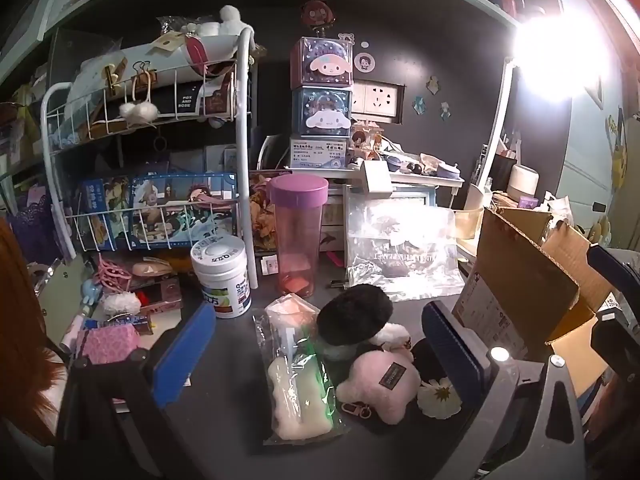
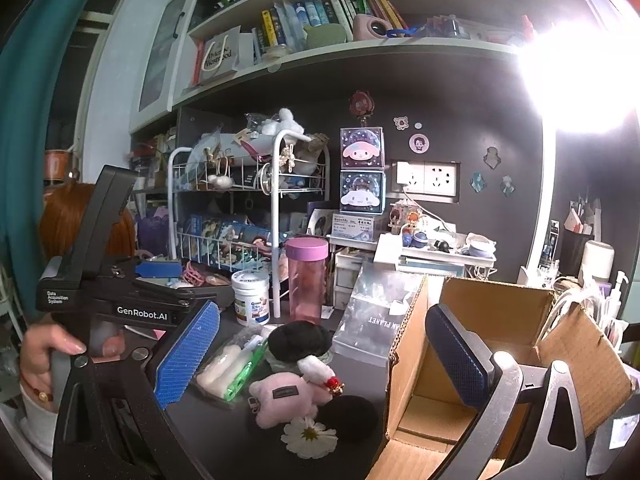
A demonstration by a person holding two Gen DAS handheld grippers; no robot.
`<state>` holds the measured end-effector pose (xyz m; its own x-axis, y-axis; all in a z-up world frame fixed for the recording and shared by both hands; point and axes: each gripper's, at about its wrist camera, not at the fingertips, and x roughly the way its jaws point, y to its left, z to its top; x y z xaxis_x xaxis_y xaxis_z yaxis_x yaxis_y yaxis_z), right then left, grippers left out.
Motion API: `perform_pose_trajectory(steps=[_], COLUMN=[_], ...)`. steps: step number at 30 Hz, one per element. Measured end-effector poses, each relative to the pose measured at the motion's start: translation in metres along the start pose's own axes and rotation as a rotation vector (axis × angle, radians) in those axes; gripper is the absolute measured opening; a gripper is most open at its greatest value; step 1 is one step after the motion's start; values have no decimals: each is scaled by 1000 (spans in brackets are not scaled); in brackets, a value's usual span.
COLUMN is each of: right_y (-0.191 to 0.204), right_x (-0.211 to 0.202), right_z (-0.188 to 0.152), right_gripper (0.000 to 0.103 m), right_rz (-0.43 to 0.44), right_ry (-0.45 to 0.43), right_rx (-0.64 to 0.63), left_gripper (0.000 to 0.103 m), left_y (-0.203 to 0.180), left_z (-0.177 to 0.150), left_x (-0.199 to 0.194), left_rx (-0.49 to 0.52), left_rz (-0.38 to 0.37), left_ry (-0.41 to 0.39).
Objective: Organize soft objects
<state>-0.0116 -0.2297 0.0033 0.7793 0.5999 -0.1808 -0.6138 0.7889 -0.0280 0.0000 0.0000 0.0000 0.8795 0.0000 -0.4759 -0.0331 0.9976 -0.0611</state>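
Pink plush (image 1: 380, 384), one; black puffs (image 1: 354, 310), two; cardboard box (image 2: 496, 360), one.

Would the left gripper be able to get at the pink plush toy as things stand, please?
Probably yes: the left gripper is open, its jaws spread wide, and the pink plush toy lies uncovered on the desk between them, though a black pompom crowds it.

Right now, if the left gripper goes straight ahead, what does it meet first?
Probably the soft pile: the open left gripper points at the bagged sponges and pink plush, nearest ahead. Depth is uncertain.
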Motion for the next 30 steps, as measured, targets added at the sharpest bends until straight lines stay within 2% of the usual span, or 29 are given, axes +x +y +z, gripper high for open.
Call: perform_pose_trajectory(steps=[30], right_y=[-3], right_x=[-10], right_z=[1], right_gripper=[103], right_rz=[-11], right_ry=[-11], right_rx=[1], left_gripper=[103], left_y=[0], left_z=[0], left_x=[-6], left_rx=[4], left_rz=[7], left_ry=[13])
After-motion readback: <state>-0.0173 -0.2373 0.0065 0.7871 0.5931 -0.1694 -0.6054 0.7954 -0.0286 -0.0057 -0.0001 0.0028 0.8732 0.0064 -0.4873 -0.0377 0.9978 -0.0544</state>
